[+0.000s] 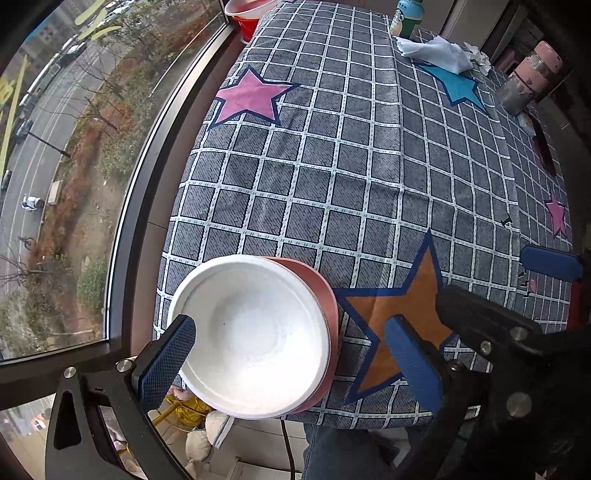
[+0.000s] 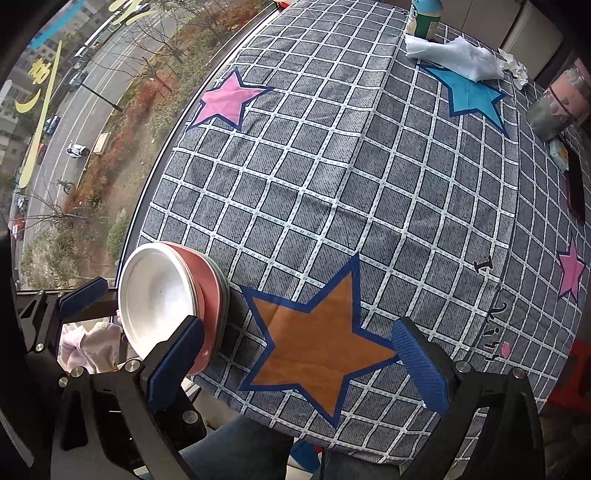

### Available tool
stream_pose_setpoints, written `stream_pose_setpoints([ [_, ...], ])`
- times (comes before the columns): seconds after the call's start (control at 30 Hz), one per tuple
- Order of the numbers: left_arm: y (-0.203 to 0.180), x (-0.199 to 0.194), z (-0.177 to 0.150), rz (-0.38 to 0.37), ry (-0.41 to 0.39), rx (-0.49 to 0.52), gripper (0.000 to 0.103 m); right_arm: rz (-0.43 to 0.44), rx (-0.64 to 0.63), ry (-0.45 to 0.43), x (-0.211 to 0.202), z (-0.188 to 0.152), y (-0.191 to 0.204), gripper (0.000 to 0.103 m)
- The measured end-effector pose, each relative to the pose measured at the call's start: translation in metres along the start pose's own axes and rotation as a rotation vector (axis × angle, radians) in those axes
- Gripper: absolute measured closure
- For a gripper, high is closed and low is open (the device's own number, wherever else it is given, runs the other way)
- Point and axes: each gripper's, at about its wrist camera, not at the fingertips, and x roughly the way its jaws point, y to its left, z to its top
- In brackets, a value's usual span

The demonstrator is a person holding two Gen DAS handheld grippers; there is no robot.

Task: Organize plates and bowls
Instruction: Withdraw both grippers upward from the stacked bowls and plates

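Note:
A stack of dishes sits at the table's near left corner: a white bowl [image 1: 255,339] on top of a pink dish [image 1: 327,306]. In the right wrist view the white bowl [image 2: 155,295] tops a pink plate [image 2: 208,295] and a grey-green one beneath. My left gripper [image 1: 291,354] is open, its fingers either side of the stack, touching nothing that I can see. My right gripper [image 2: 299,358] is open and empty over the orange star [image 2: 325,347], just right of the stack. The left gripper's finger [image 2: 83,295] shows beyond the stack.
The table wears a grey checked cloth [image 1: 351,166] with stars. At the far side stand a green bottle [image 1: 406,18], crumpled white tissue [image 1: 439,53], a pink-and-grey container [image 1: 528,81] and a red-and-white bowl [image 1: 247,14]. A window [image 1: 55,147] runs along the left edge.

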Motion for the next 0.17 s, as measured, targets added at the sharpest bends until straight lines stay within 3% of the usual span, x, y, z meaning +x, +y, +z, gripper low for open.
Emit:
stream_pose_setpoints([
  [0.07,-0.007,0.002,0.003,0.002,-0.001,0.008,0.000,0.010,0.006,0.006,0.001,0.003,-0.009,0.001],
  [0.17,-0.020,-0.001,0.010,-0.068,-0.033,0.023,0.000,0.030,0.024,0.023,0.007,0.005,-0.025,0.001],
])
